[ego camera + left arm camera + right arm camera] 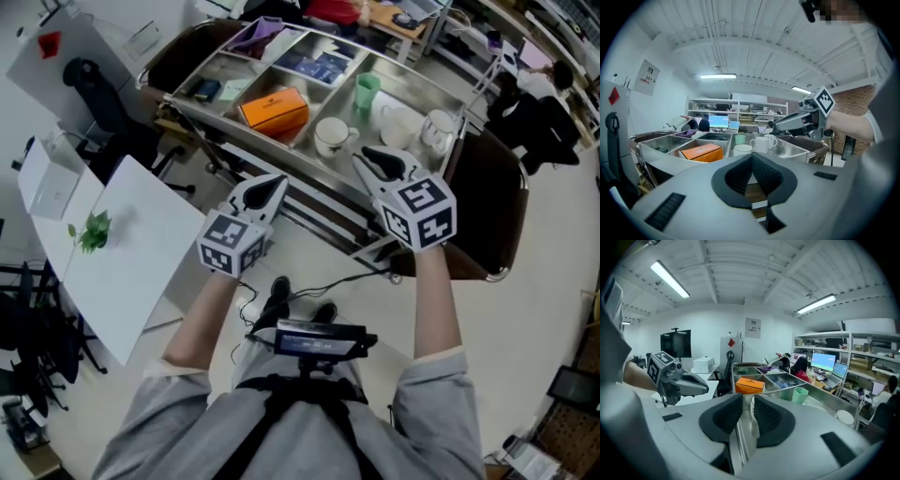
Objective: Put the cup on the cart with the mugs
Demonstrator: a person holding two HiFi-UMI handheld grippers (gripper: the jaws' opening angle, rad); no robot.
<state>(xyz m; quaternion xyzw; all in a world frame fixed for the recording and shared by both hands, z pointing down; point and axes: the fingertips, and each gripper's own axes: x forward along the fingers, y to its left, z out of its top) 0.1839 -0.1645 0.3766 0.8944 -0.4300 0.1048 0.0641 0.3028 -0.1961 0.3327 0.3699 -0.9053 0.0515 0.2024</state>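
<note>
Seen from above, a green cup [367,91] stands in the upper-centre compartment of a steel cart [412,75], among white mugs [331,134]. Just below, the left tongs [277,185] are pressed together, empty. The right tongs [362,156] show a narrow gap, holding nothing.

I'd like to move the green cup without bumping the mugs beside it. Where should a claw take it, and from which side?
Probably the upper wall of the green cup, coming down from above with one jaw at each side. It stands upright, mouth up, shows no handle, and white mugs stand close beside it, so a level approach looks cramped.
</note>
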